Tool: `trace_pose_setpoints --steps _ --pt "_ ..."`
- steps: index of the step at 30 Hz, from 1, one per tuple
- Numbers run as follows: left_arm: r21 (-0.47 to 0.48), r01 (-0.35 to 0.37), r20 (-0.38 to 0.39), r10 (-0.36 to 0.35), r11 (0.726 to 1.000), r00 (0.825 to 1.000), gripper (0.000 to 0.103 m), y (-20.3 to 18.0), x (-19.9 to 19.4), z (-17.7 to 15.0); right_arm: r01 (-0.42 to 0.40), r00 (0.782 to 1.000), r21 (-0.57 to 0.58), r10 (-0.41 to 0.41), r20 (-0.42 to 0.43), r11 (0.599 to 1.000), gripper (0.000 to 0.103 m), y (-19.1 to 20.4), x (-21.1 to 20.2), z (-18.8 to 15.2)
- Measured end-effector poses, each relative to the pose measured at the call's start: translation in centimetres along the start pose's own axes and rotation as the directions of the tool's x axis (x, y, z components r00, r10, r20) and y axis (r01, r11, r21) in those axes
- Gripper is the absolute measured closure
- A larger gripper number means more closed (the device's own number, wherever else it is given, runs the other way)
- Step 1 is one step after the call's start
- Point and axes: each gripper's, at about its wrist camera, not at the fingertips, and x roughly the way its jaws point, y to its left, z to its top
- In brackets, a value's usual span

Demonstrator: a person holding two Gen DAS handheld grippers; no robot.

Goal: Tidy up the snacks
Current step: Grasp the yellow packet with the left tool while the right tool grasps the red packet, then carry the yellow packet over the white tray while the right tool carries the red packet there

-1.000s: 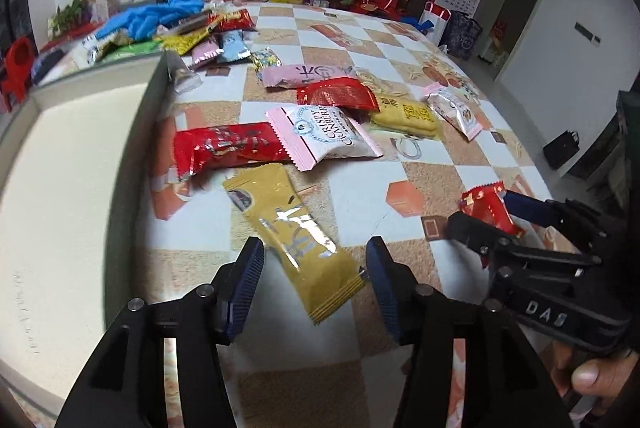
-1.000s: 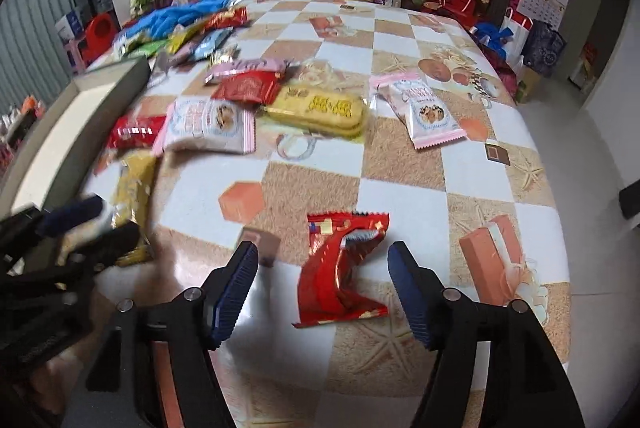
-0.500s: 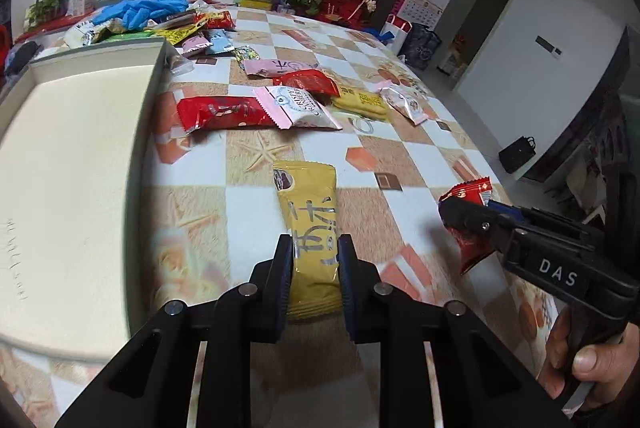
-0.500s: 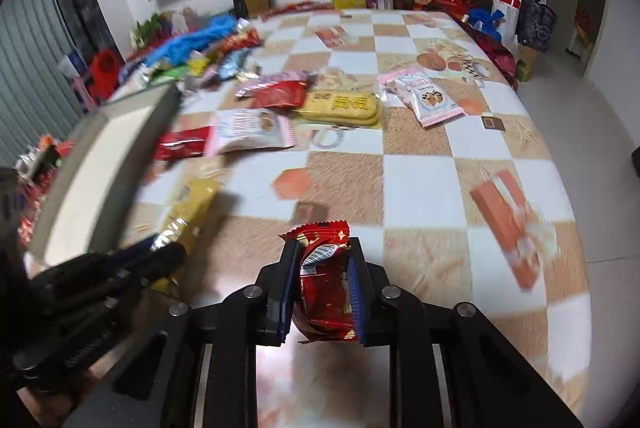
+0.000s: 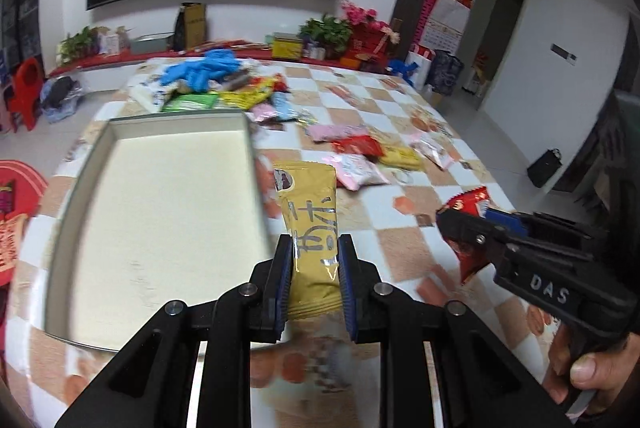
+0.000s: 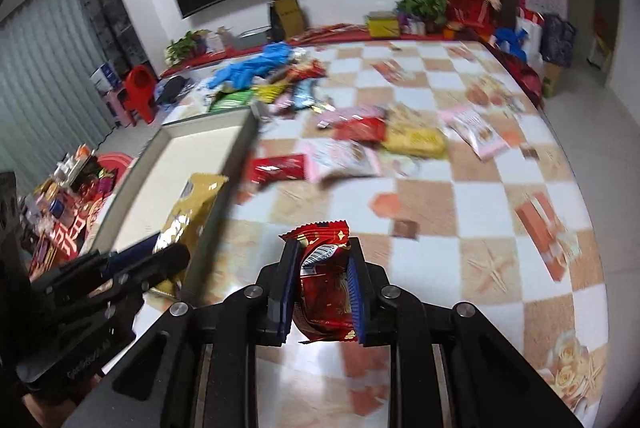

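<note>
My left gripper [image 5: 314, 248] is shut on a long yellow snack packet [image 5: 310, 203], lifted off the checkered table beside the right rim of a shallow cream tray [image 5: 160, 211]. My right gripper [image 6: 322, 256] is shut on a crumpled red snack packet [image 6: 324, 276], also held above the table. In the right wrist view the yellow snack packet [image 6: 192, 203] hangs over the cream tray's [image 6: 224, 163] near corner, with the left gripper [image 6: 160, 252] at lower left. In the left wrist view the right gripper [image 5: 464, 224] with the red snack packet [image 5: 466, 203] sits at right, a hand below it.
Several loose snacks lie mid-table: a red bar [image 6: 276, 167], pink-white packets [image 6: 348, 155], a yellow pack [image 6: 416, 139]. A heap of packets and blue gloves [image 5: 204, 71] sits at the far end. The table edge [image 6: 580, 187] drops off on the right.
Both grippers closed on their packets a second ago, then lifted them off the table. The yellow packet has moved left toward the tray; the red one rose with the right gripper.
</note>
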Motion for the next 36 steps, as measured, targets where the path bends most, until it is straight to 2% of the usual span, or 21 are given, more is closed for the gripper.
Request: trace_pose_setpoints --steps 2,5,10,15,24,31,36 --pt "-0.024 -0.045 -0.002 0.045 0.999 0.999 0.079 2.1 -0.4 0.4 0.028 1.000 -0.059 -0.027 0.010 0.998 0.079 2.4 0.2 0.6" --pt "-0.055 -0.107 -0.028 0.106 0.993 0.994 0.079 5.1 -0.4 0.7 0.026 1.000 -0.114 -0.025 0.015 0.993 0.079 5.7 0.9 1.3" --pt "-0.072 -0.209 -0.087 0.202 0.975 0.975 0.079 9.2 0.3 0.2 0.024 1.000 -0.195 -0.020 0.022 0.980 0.079 11.1 2.3 1.9" --pt "-0.086 -0.244 -0.116 0.234 0.966 0.965 0.079 10.8 0.6 -0.5 0.017 1.000 -0.239 -0.014 0.013 0.971 0.079 14.2 3.4 2.0" --pt "-0.065 -0.275 -0.153 0.263 0.959 0.953 0.079 11.2 2.6 -0.8 0.025 1.000 -0.237 -0.024 0.010 0.971 0.079 15.6 4.8 2.1" --pt "-0.061 -0.269 -0.166 0.256 0.961 0.952 0.079 11.8 4.1 -0.2 0.040 0.999 -0.229 -0.038 0.013 0.973 0.079 15.4 6.2 2.4" --pt "-0.065 -0.269 -0.186 0.253 0.961 0.949 0.079 12.1 5.3 0.2 0.023 1.000 -0.231 -0.027 -0.016 0.973 0.079 15.3 7.7 2.7"
